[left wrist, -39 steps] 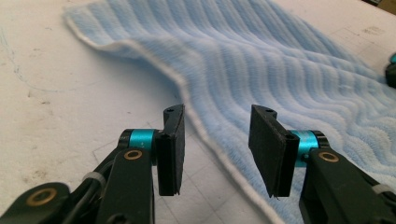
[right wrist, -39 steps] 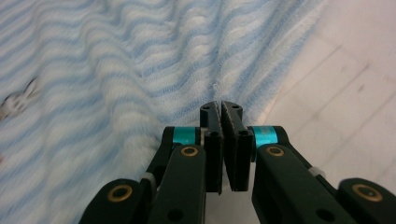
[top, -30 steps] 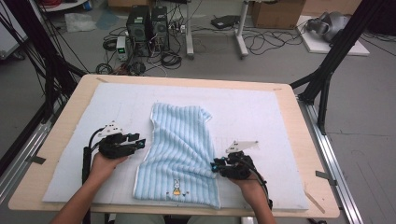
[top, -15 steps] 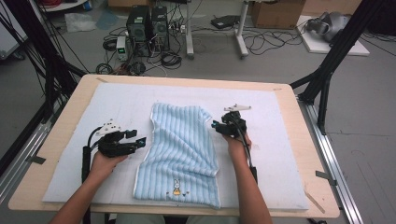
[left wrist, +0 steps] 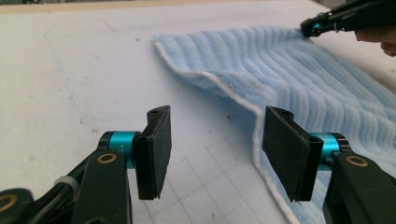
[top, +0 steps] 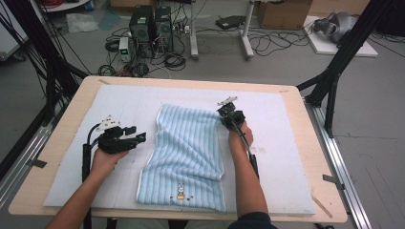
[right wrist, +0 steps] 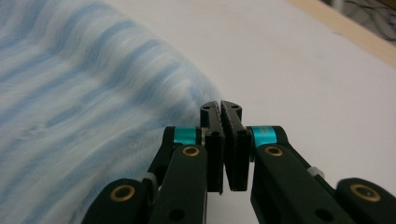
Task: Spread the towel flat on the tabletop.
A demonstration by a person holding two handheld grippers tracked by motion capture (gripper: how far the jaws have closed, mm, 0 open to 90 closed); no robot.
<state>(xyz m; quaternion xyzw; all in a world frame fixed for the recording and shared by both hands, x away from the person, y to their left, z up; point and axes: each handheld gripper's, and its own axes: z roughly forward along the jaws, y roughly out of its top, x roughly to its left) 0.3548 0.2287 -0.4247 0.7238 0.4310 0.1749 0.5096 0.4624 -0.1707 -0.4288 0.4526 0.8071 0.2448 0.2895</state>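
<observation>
two claws work a light blue striped towel [top: 188, 152] that lies a little askew on the white mat [top: 296, 157] covering the wooden desk [top: 329, 200], its far edge near the mat's middle and its near hem, with a small embroidered rabbit [top: 181, 191], toward the person. right claw [top: 224, 113] rests at the towel's far right corner with its jaws having just closed until the black pads meet; in the right gripper view the pads [right wrist: 233, 144] stand pressed together just beside the cloth's edge, and whether any fabric is pinched between them cannot be told. left claw [top: 136, 138] waits on the mat just left of the towel's left edge, jaws apart and empty, the white hem [left wrist: 243, 100] lying ahead between them. to do the step well, the right claw should take the corner's full thickness before lifting, and the left should slide low under the hem so both corners rise level and the fold lands square. the towel is soft ribbed terry, limp, rectangular, with a white bound border; the mat is matt and faintly gridded; the pads are flat foam-like blocks on teal collars.
</observation>
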